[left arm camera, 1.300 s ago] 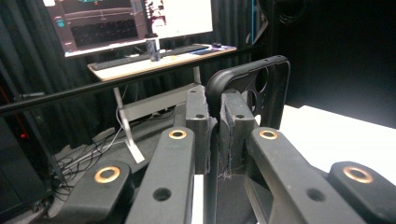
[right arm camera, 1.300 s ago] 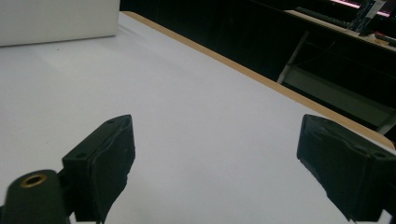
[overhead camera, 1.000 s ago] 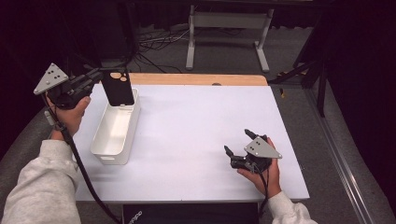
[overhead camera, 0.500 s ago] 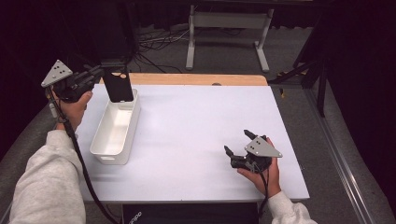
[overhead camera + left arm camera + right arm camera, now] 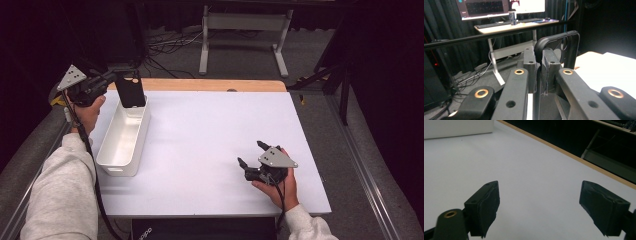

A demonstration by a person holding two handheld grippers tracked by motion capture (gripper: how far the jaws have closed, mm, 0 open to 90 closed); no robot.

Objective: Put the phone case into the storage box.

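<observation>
Clearly black with a camera cutout, the phone case (image 5: 131,91) hangs upright in the left gripper's (image 5: 121,76) clenched jaws.

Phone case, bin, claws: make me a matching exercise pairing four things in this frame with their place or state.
Things:
1. black phone case
2. white bin
3. right claw
4. left claw

States:
A. open, nothing between the jaws, low over the white table
B. shut on a thin edge
C. held upright above the bin's far end
D. stands at the table's left side

Pairs: 1-C, 2-D, 3-A, 4-B
</observation>
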